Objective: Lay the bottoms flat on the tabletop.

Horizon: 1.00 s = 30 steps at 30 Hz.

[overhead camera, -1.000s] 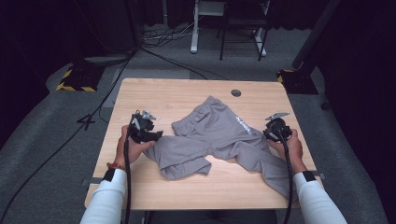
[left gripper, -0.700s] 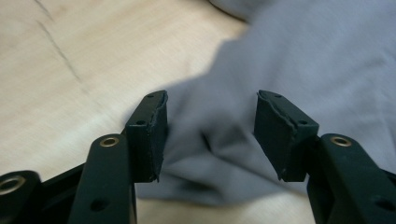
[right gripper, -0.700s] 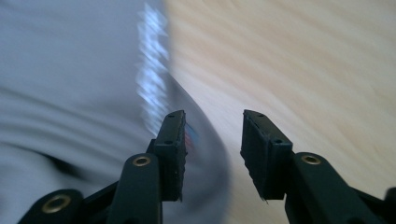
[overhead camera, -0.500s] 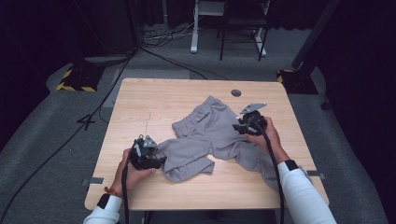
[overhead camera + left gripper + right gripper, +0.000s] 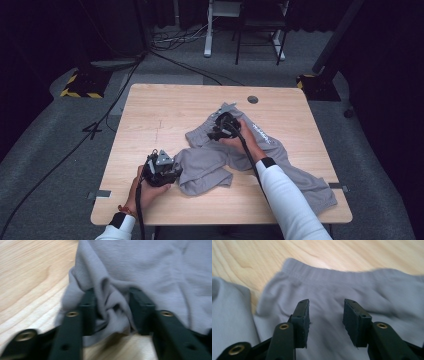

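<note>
Seen from above: a light wooden table [image 5: 150,120] on grey carpet, with grey sweatpants [image 5: 300,172] spread rumpled across its right-hand half, waistband toward the far edge, one leg folded back on itself at the near left, the other trailing to the near right corner.

Reaching in from the near right corner, a white-sleeved forearm stretched diagonally over the sweatpants, wrist extended, right gripper [image 5: 218,131] held low over the waistband area with its nose toward the far left. In the right gripper view, jaws standing apart above the cloth just short of the waistband [image 5: 317,271], nothing between the pads [image 5: 302,315]; just been opening.

At the near left edge of the sweatpants, the other hand [image 5: 145,187] curled around the left gripper [image 5: 175,170], forearm short and close to the table's near edge, tool lying low and pointing right into the folded leg. In the left gripper view, jaws just been closing, a bunched fold of grey fabric [image 5: 112,310] pinched between the two pads [image 5: 88,307], bare wood to the left of the cloth.
</note>
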Each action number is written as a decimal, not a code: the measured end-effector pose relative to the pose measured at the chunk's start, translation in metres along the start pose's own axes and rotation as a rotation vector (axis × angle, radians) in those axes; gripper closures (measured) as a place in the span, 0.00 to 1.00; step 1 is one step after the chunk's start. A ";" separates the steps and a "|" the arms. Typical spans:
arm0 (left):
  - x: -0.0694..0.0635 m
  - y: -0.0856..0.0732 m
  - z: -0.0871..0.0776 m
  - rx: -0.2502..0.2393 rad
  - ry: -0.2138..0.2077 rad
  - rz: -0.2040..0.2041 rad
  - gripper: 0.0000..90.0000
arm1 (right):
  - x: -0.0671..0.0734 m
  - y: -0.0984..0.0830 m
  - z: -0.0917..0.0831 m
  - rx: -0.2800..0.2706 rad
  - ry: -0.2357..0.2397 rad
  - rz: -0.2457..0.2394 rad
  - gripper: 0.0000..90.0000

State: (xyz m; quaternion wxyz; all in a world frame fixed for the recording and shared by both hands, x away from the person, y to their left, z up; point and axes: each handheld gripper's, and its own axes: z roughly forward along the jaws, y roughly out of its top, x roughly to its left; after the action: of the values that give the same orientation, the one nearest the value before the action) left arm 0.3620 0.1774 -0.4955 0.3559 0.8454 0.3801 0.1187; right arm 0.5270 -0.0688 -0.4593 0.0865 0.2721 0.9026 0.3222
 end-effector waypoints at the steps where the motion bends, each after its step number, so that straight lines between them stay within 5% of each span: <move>1: -0.001 0.000 0.000 -0.002 -0.006 -0.008 0.78 | 0.003 0.002 0.007 0.008 0.008 0.004 0.59; 6: -0.004 -0.001 -0.001 0.006 -0.038 0.013 0.86 | 0.025 0.008 0.029 0.068 0.048 -0.067 0.57; 8: -0.005 -0.001 -0.001 0.005 -0.044 0.012 0.88 | 0.029 0.008 0.033 0.088 0.029 -0.078 0.57; 10: -0.010 0.001 -0.001 0.020 -0.069 0.032 0.89 | 0.034 0.007 0.034 0.063 0.016 -0.067 0.64; 11: -0.016 0.002 -0.001 0.030 -0.067 0.069 0.89 | 0.033 0.006 0.033 0.047 0.006 -0.056 0.82; 13: -0.023 0.002 -0.002 0.039 -0.075 0.101 0.89 | 0.032 0.005 0.032 0.051 -0.015 -0.062 0.93; 16: -0.028 0.000 -0.006 0.049 -0.082 0.127 0.89 | 0.029 0.004 0.030 0.056 -0.075 -0.071 0.97; 19: -0.034 -0.002 -0.012 0.052 -0.059 0.136 0.89 | 0.016 0.003 0.016 -0.003 -0.120 -0.026 0.98; 21: -0.043 0.001 -0.020 0.042 -0.036 0.162 0.90 | -0.005 0.000 -0.005 -0.071 -0.212 0.063 0.98; 23: -0.047 0.003 -0.024 0.033 -0.022 0.181 0.90 | -0.013 -0.002 -0.013 -0.092 -0.246 0.095 0.98; 25: -0.054 0.012 -0.038 0.025 0.030 0.230 0.90 | -0.033 -0.012 -0.038 -0.181 -0.287 0.221 0.98; 30: -0.056 0.020 -0.052 -0.004 0.063 0.232 0.90 | -0.051 -0.028 -0.066 -0.229 -0.389 0.294 0.98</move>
State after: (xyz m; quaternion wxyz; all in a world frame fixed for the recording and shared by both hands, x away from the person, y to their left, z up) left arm 0.3102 0.1536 -0.4405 0.3293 0.8790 0.2903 0.1861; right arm 0.5354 -0.1500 -0.4266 0.2408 0.4453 0.7775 0.3730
